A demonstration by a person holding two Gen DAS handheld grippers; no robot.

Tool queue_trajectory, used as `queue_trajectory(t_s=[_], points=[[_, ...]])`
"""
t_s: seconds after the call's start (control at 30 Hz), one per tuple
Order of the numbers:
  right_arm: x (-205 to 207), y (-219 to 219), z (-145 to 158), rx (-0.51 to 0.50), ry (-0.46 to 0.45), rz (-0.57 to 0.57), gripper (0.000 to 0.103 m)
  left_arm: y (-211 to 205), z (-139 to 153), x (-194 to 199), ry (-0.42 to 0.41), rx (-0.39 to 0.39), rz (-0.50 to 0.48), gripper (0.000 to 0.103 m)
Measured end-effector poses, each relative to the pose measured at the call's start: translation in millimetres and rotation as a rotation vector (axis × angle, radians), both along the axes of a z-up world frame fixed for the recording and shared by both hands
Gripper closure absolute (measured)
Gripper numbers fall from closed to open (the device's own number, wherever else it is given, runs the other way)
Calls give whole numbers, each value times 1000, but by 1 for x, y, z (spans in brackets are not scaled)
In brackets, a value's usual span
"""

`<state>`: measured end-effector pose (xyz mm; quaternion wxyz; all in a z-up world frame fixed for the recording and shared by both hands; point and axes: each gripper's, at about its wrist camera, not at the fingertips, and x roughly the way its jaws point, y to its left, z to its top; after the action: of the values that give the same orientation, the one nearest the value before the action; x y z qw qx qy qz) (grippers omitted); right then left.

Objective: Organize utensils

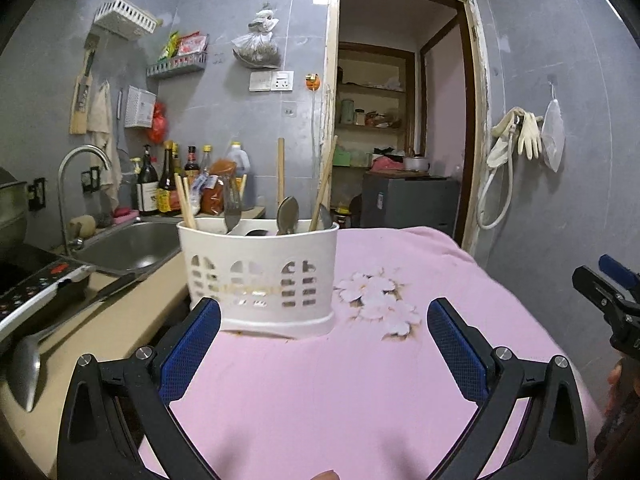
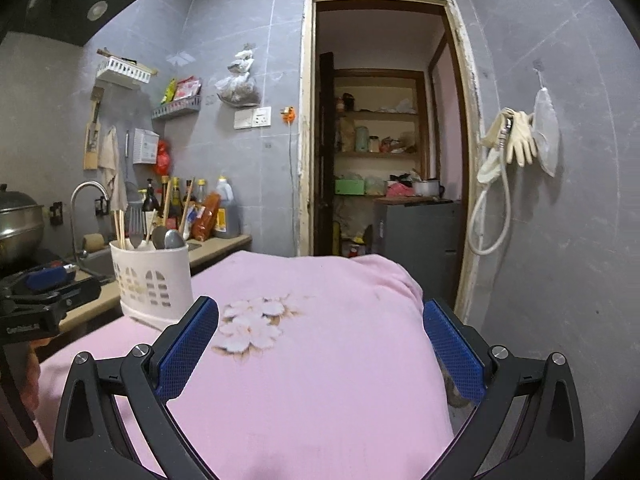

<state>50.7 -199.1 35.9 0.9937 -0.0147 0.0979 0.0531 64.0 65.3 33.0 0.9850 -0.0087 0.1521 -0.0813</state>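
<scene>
A white slotted utensil caddy [image 1: 258, 276] stands on the pink cloth [image 1: 320, 380], holding chopsticks [image 1: 185, 202], a fork [image 1: 232, 208] and spoons [image 1: 288, 216]. My left gripper [image 1: 324, 320] is open just in front of the caddy, with nothing between its blue pads. In the right wrist view the caddy [image 2: 154, 280] sits at the left, beyond my open right gripper [image 2: 320, 320], which hovers empty over the pink cloth [image 2: 300, 380]. Each gripper shows at the edge of the other's view: the right gripper [image 1: 612, 300] and the left gripper [image 2: 44, 296].
A steel sink [image 1: 128, 244] with a tap, a ladle [image 1: 28, 364] on the beige counter and an induction hob [image 1: 36, 288] lie to the left. Sauce bottles [image 1: 160, 184] line the wall. An open doorway [image 1: 400, 120] is behind, with gloves [image 1: 528, 136] hanging at the right.
</scene>
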Motion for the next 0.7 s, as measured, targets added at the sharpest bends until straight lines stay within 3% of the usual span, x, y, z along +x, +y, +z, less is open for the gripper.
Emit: queue_trajectory(t_s=[0.4, 0.7], points=[[-26, -4, -13, 2, -38, -107, 0, -1, -11, -33, -72, 2, 74, 2], [-27, -3, -15, -6, -26, -107, 0, 2, -11, -32, -56, -8, 84, 2]])
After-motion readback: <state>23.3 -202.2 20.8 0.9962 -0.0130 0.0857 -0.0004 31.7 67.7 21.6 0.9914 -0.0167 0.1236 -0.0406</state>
